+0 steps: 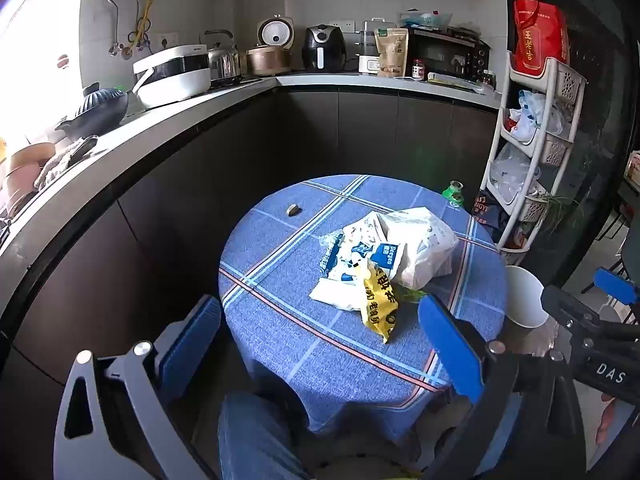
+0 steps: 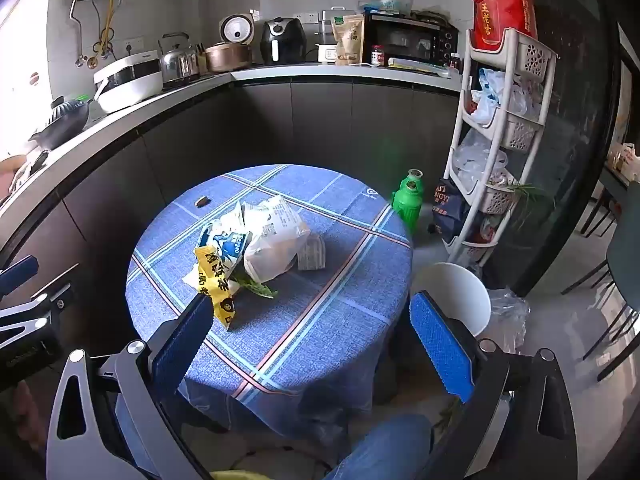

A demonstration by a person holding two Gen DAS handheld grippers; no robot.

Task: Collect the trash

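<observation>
**Trash still heaped on the table, bin waiting**

Trash sits in one pile near the middle of the round table with its blue checked cloth, and we take that table as our landmark. In the pile we see a crumpled white bag, a blue-and-white wrapper printed "Deeyeo", and a yellow packet with black Chinese characters we cannot read in full. A small brown scrap lies alone toward the table's far-left edge. Just off the table's right edge stands a white bin, and nothing shows inside it from here.

We judge the job barely begun: every piece is on the cloth, none in a gripper. Our left gripper and right gripper both hang at the table's near edge, jaws spread wide and empty.

Beyond the table, a red bag on a white rack carries gold Chinese characters, and the right gripper's body reads "DAS".
</observation>
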